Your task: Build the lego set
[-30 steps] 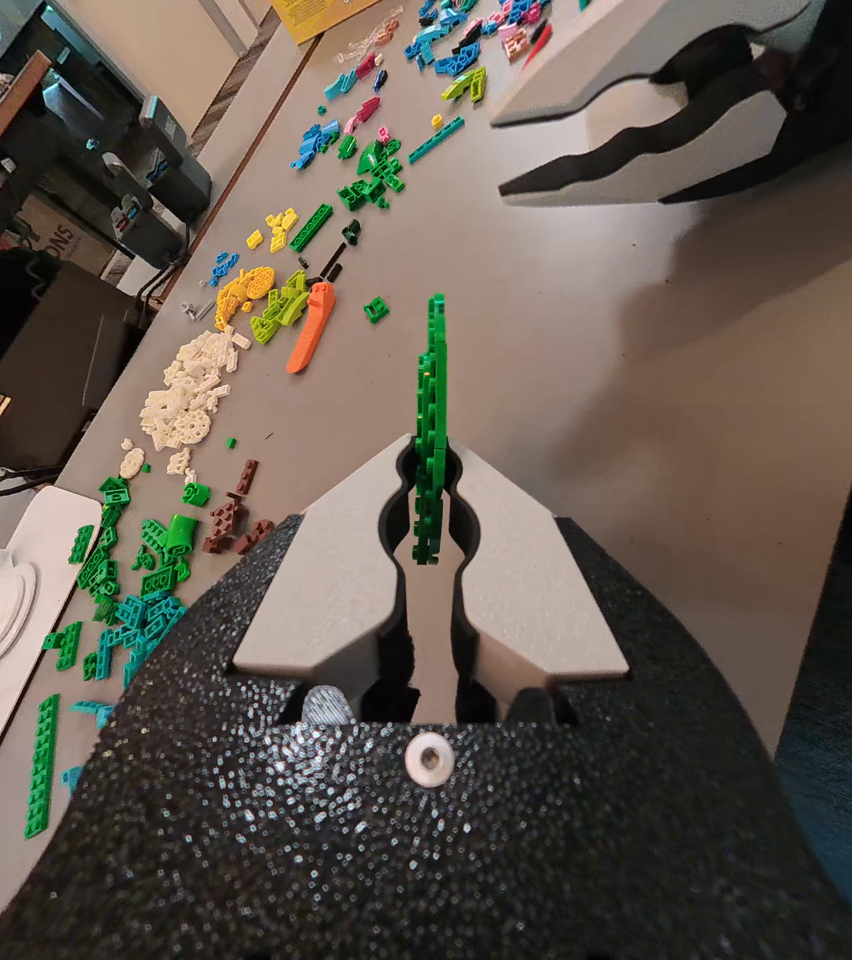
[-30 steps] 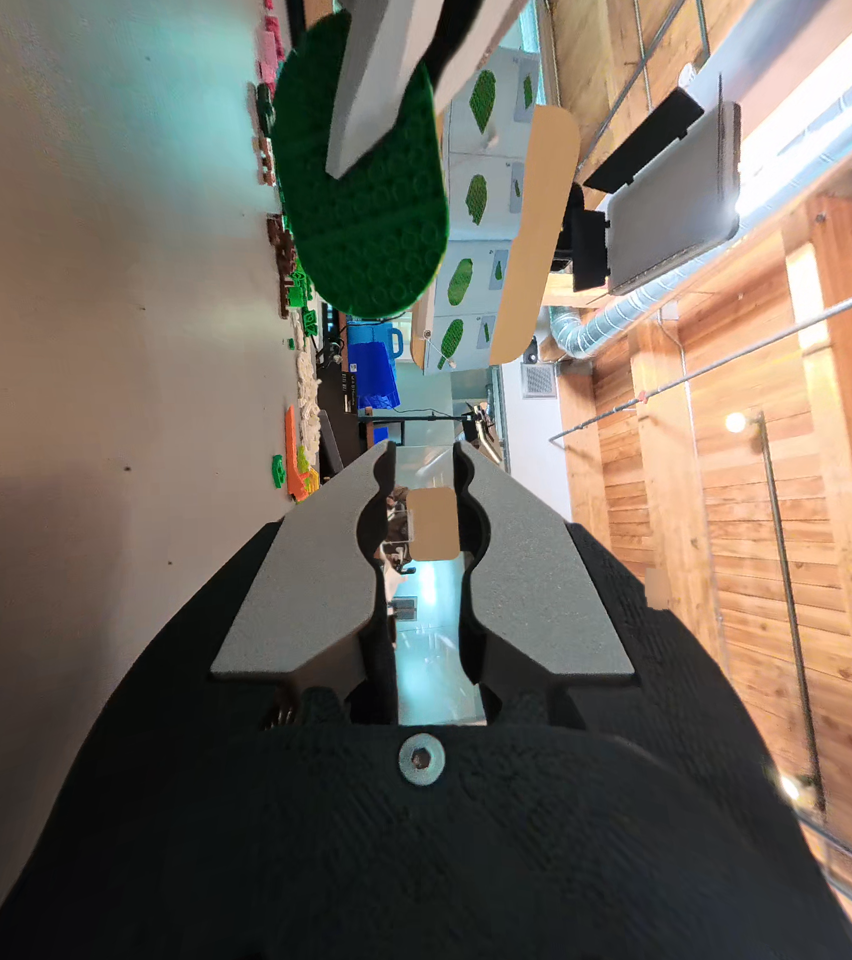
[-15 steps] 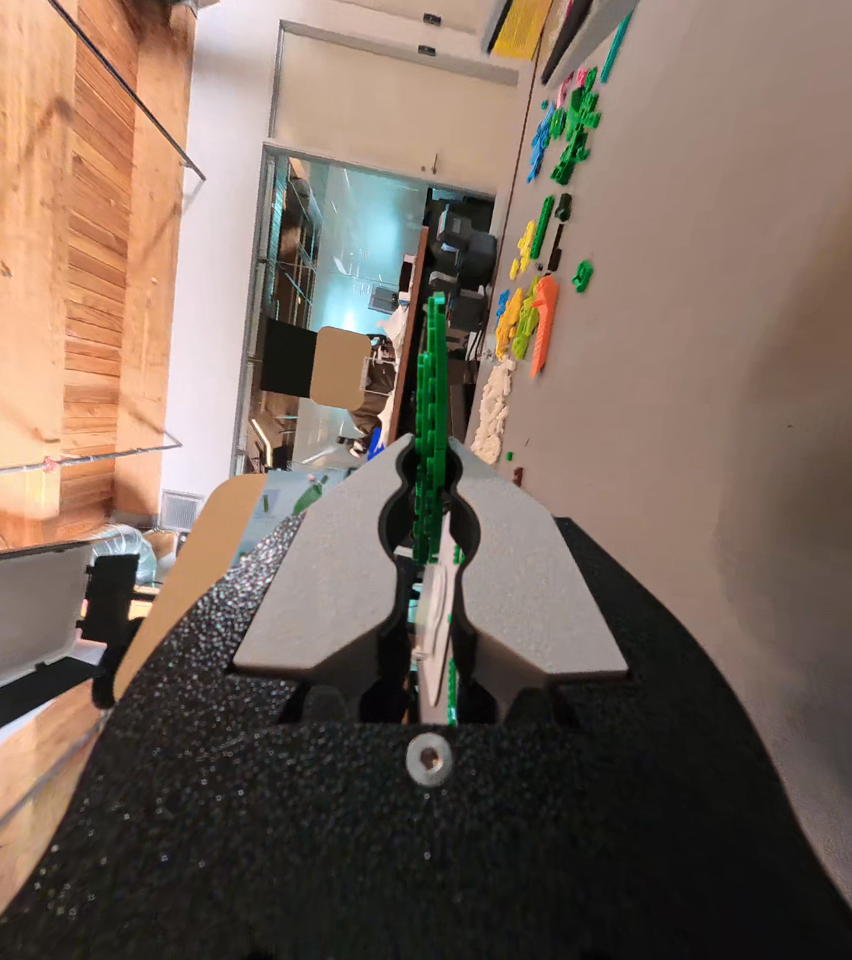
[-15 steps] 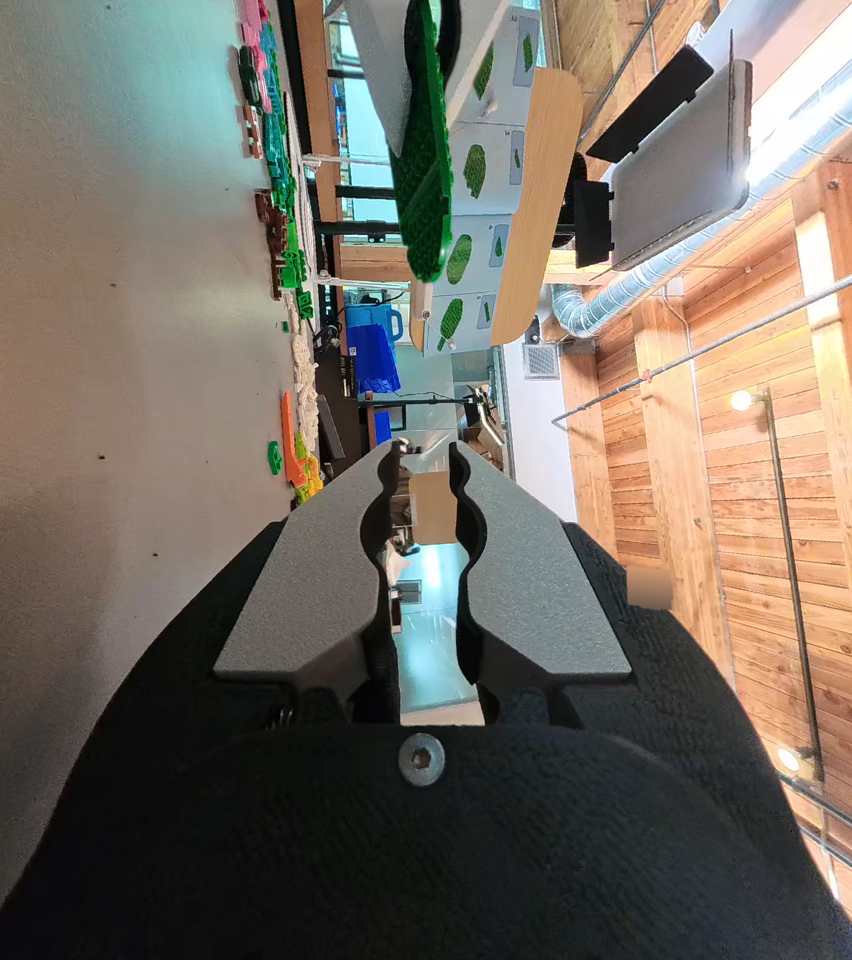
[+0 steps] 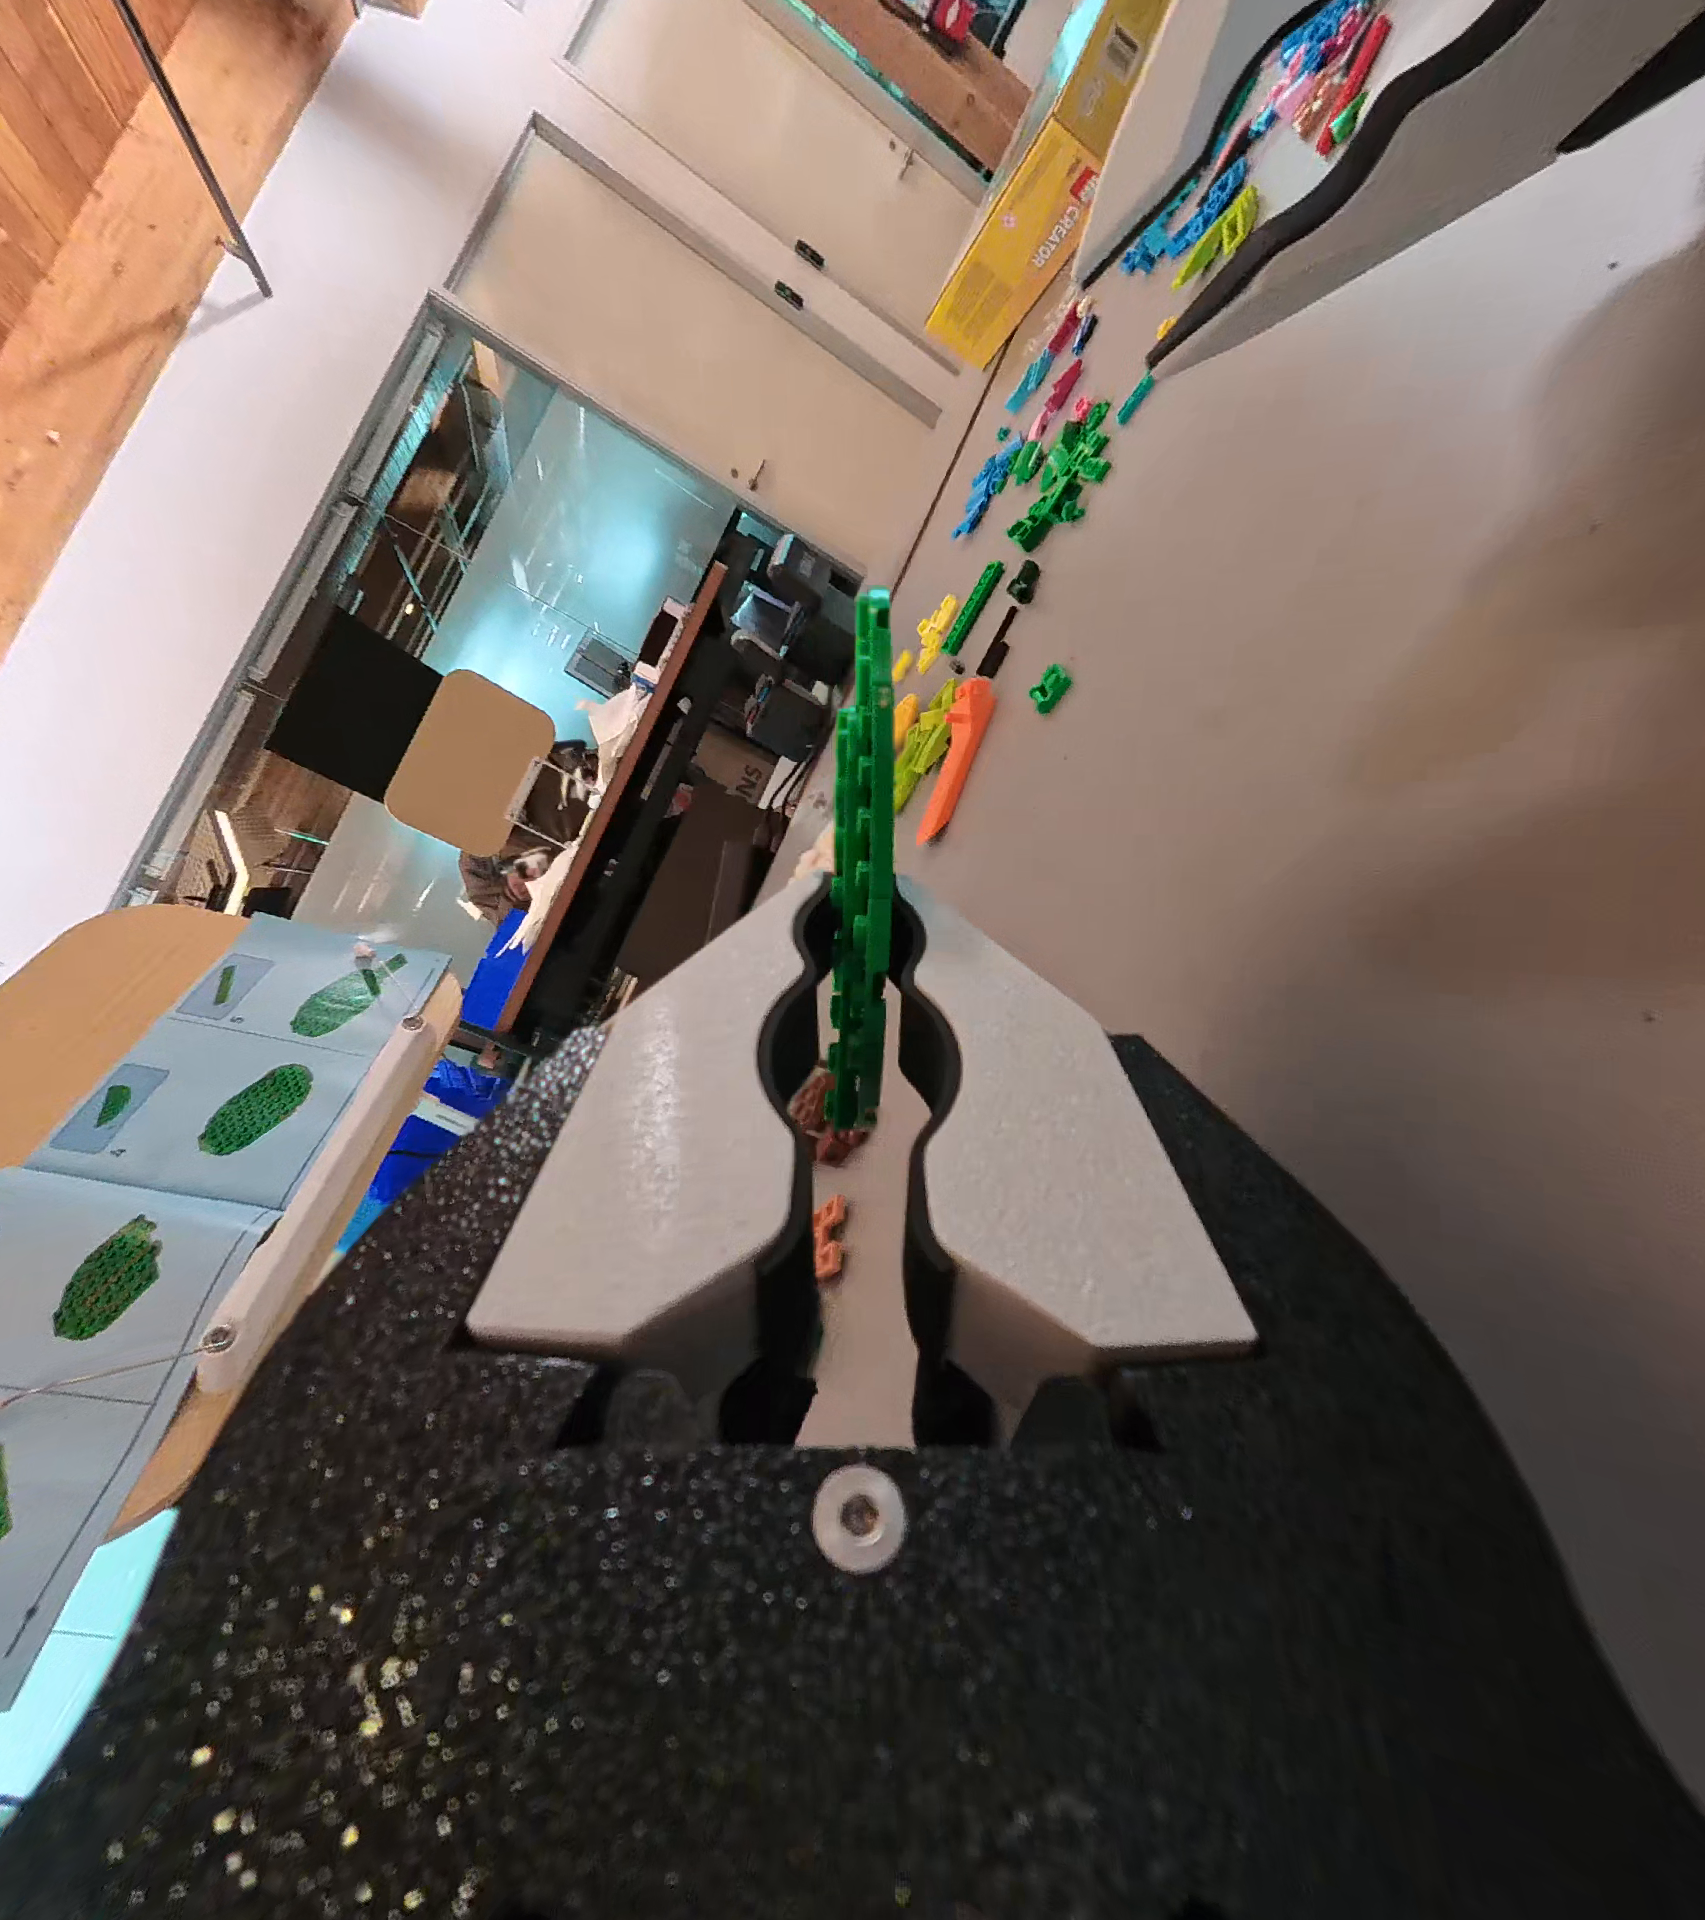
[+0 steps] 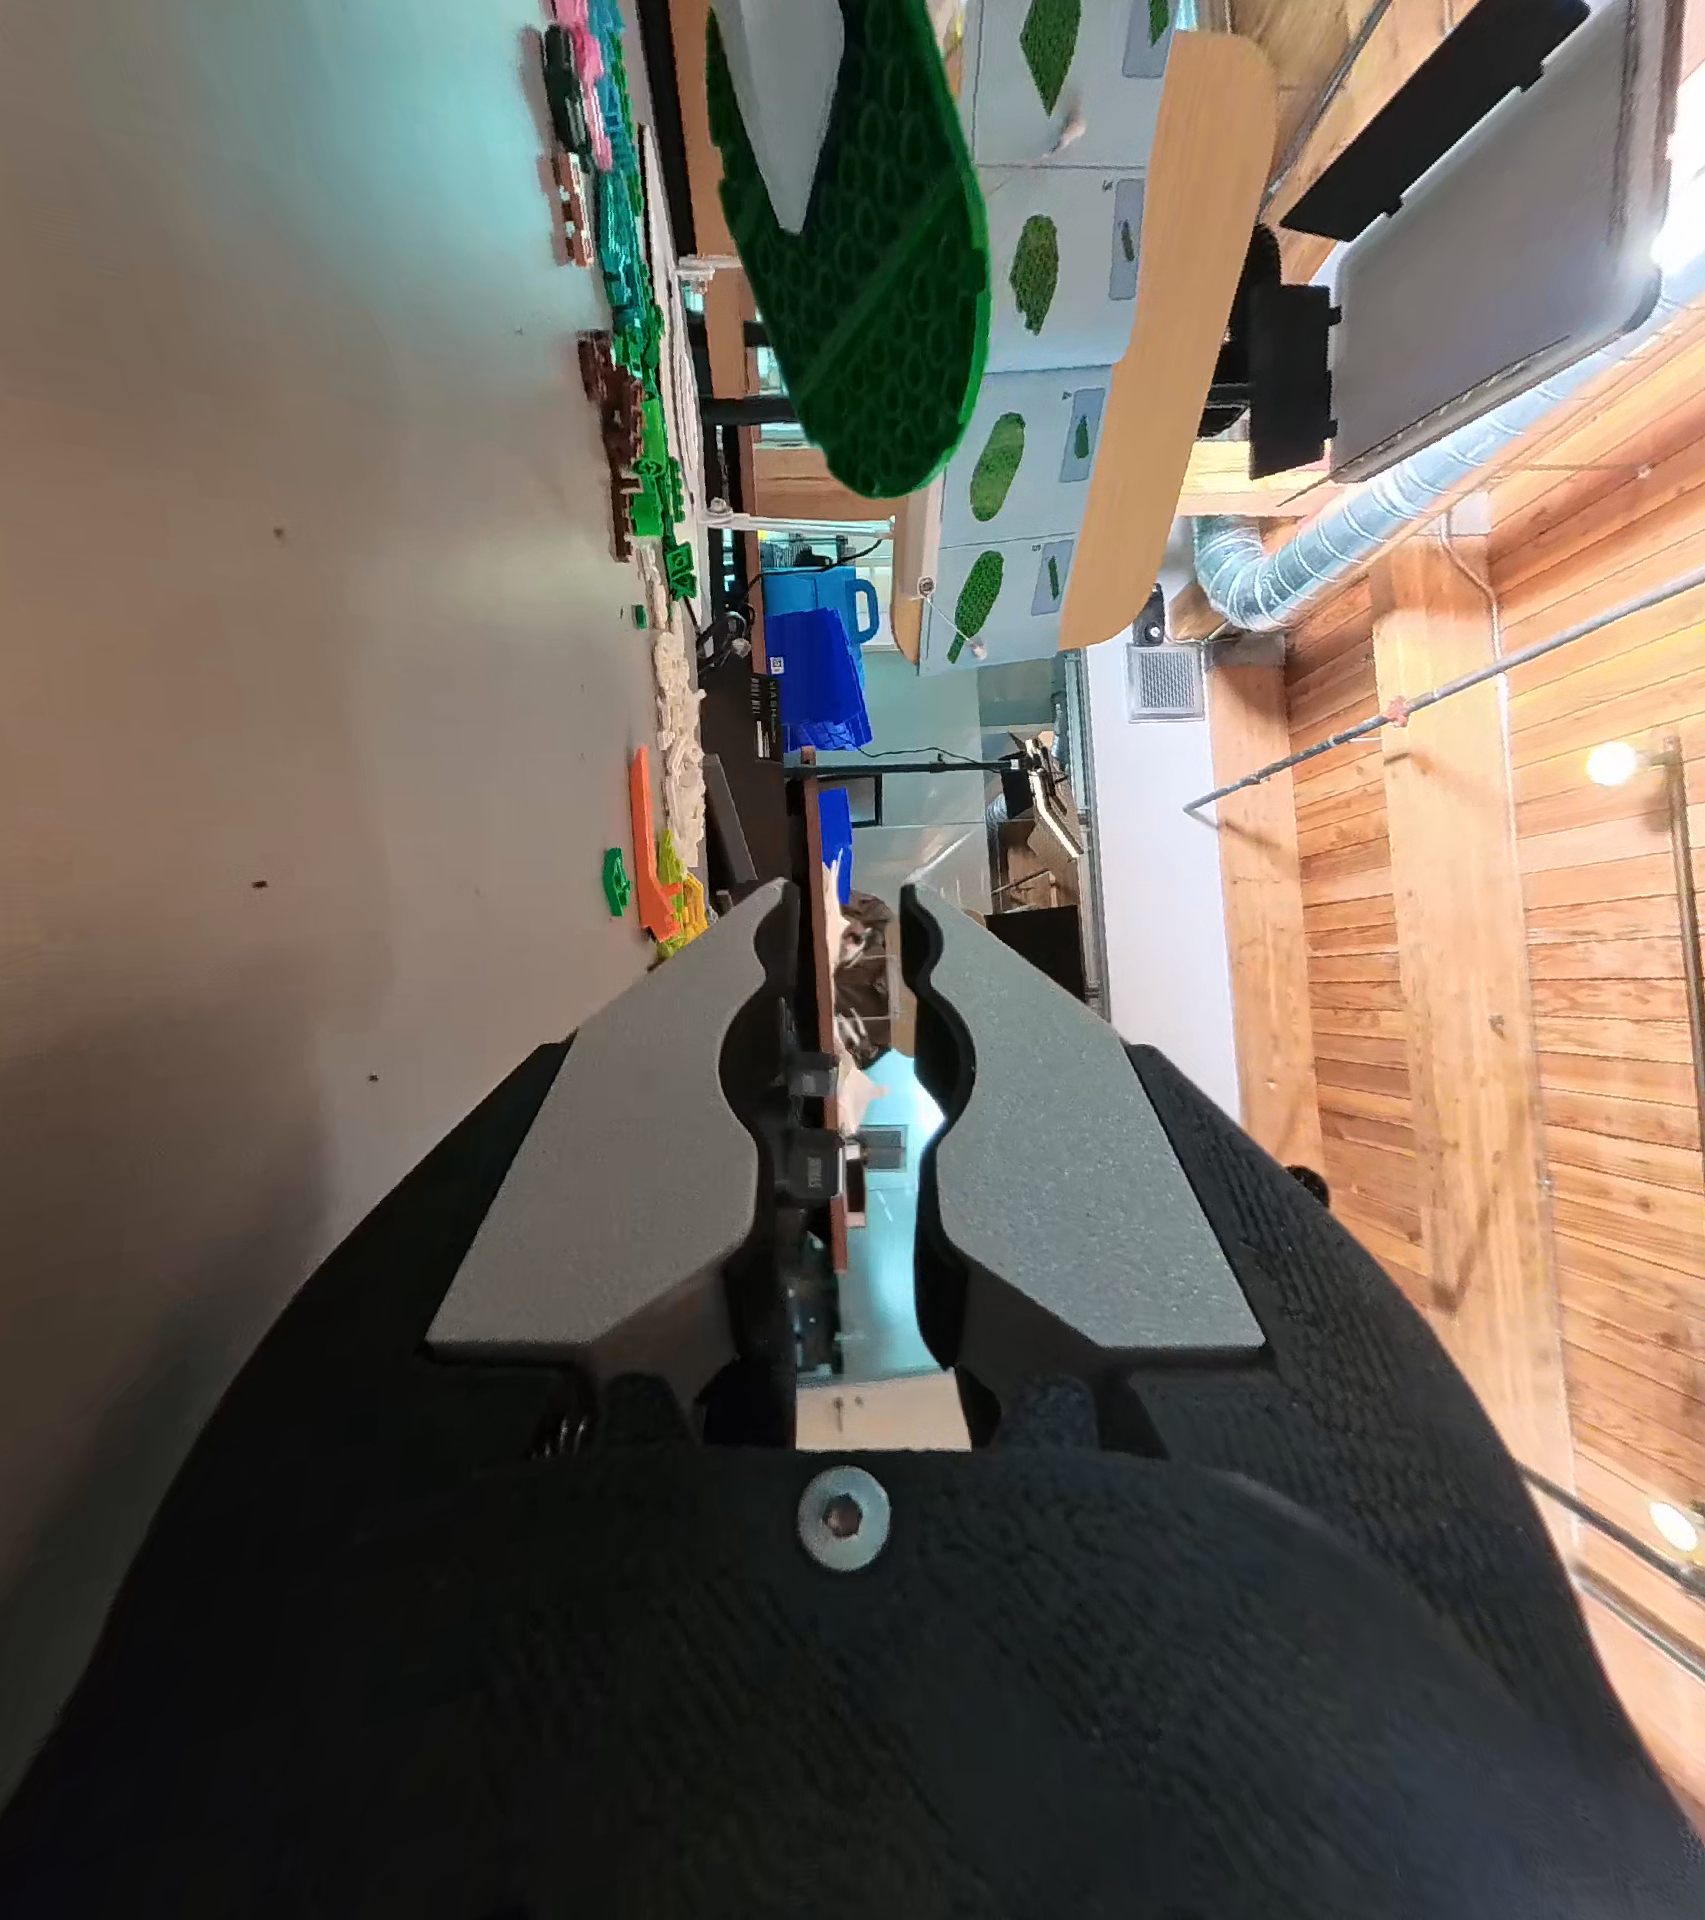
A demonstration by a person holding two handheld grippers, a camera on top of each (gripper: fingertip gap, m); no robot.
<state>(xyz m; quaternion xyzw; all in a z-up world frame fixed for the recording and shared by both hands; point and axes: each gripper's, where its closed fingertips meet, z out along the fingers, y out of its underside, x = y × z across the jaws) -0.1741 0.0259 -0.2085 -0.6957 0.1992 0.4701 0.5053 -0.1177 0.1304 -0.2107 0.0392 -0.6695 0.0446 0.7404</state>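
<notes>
Left tool [image 5: 863, 925], at the centre of the left wrist view, is clamped on a green studded plate [image 5: 867, 790] seen edge-on, both pads pressed against its faces. The plate rises from the tips toward the middle of the frame and is lifted clear of the desk [image 5: 1399, 831], which tilts across the right half. At the lower left of that view an instruction sheet [image 5: 131, 1174] on a wooden board shows green plate drawings. Right of the plate lie an orange piece [image 5: 957, 764], lime and yellow bits, and a small green piece [image 5: 1050, 688]. Farther up the desk sit green, blue and pink piles, with a yellow box [image 5: 1019, 244] at the far edge. In the upper right corner the other tool's grey fingers [image 5: 1347, 187] reach in.

In the right wrist view the desk [image 6: 204, 623] fills the left side, with brown and green pieces [image 6: 635, 436] along its edge. The same green plate [image 6: 889, 312] hangs at the upper centre, its underside showing, a grey finger of the left tool across it. Right tool [image 6: 843, 914], at centre frame, stands narrowly parted with nothing between its pads, only the room beyond. Wooden walls fill the right side.

As a judgement, the plate is being held up for the free tool. That tool is well apart from the plate, and nothing has been picked up for it yet.
</notes>
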